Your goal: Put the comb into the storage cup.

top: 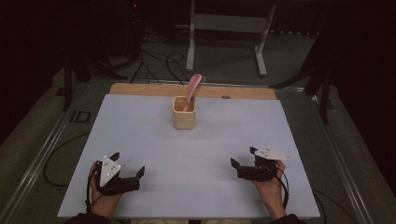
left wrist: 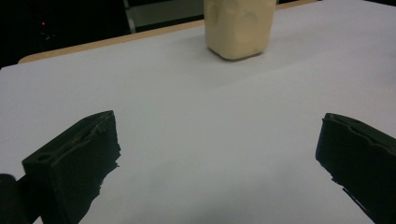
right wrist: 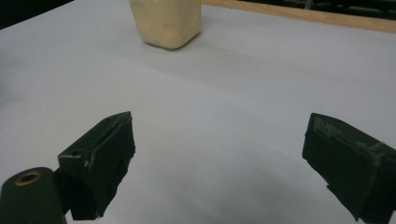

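**Both grippers rest apart at the near edge, cup standing ahead of them**

High view: the left black two-jaw gripper [top: 129, 164] sits low on the pale blue-white table sheet [top: 140, 135], held by the person's left hand [top: 103, 196], its jaws spread wide with nothing between them. The right black two-jaw gripper [top: 243, 157] lies level with it, well apart to its right, held by the right hand [top: 270, 186], jaws likewise spread and empty. Ahead of both, between their lines of sight, stands a small cream, square-sided cup [top: 184, 113], upright, with a pink plastic spoon-like utensil [top: 193, 89] leaning out of it, away from the grippers. Beyond the cup runs the bare wooden table edge [top: 140, 88].

Left gripper view: the two black jaws rise at either side of the frame, far apart, with bare sheet between them. The cup [left wrist: 239, 28] stands well ahead and slightly right of the gap's middle, untouched.

Right gripper view: its jaws stand equally wide, nothing held. The cup [right wrist: 166, 23] stands well ahead, left of the gap's middle, clear of both jaws
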The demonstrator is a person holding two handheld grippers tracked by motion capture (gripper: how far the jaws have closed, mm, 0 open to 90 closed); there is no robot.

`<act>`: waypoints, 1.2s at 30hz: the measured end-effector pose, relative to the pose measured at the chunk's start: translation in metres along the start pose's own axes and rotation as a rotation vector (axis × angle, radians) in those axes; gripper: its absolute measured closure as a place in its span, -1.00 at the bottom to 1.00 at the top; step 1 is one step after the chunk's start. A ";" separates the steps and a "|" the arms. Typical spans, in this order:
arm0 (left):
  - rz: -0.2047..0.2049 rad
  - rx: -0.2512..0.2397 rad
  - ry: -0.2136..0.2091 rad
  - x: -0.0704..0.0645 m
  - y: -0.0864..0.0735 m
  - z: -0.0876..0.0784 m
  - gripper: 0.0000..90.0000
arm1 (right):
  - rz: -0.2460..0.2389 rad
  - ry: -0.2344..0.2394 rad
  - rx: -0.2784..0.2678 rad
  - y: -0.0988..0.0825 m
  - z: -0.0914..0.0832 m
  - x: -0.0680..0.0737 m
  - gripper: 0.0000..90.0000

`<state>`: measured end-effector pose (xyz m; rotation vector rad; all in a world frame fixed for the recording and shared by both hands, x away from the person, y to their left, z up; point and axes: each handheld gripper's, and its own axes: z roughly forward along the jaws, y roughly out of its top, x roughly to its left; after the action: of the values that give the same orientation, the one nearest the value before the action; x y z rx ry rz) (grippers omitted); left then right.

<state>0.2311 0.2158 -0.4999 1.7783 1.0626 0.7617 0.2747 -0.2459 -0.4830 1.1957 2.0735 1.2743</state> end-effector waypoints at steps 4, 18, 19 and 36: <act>-0.002 -0.009 -0.002 0.001 0.000 -0.001 -1.00 | -0.018 0.002 -0.040 -0.003 -0.010 -0.001 -0.80; 0.003 -0.027 -0.005 0.001 0.002 -0.003 -1.00 | -0.030 -0.009 -0.159 -0.015 -0.034 -0.002 -0.80; 0.003 -0.028 -0.005 0.001 0.002 -0.003 -1.00 | -0.029 -0.009 -0.165 -0.016 -0.034 -0.002 -0.80; 0.009 -0.023 -0.006 0.002 0.001 -0.002 -1.00 | -0.044 -0.026 -0.175 -0.021 -0.034 -0.002 -0.80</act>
<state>0.2310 0.2181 -0.4983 1.7663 1.0380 0.7705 0.2417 -0.2694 -0.4851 1.0778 1.9150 1.3806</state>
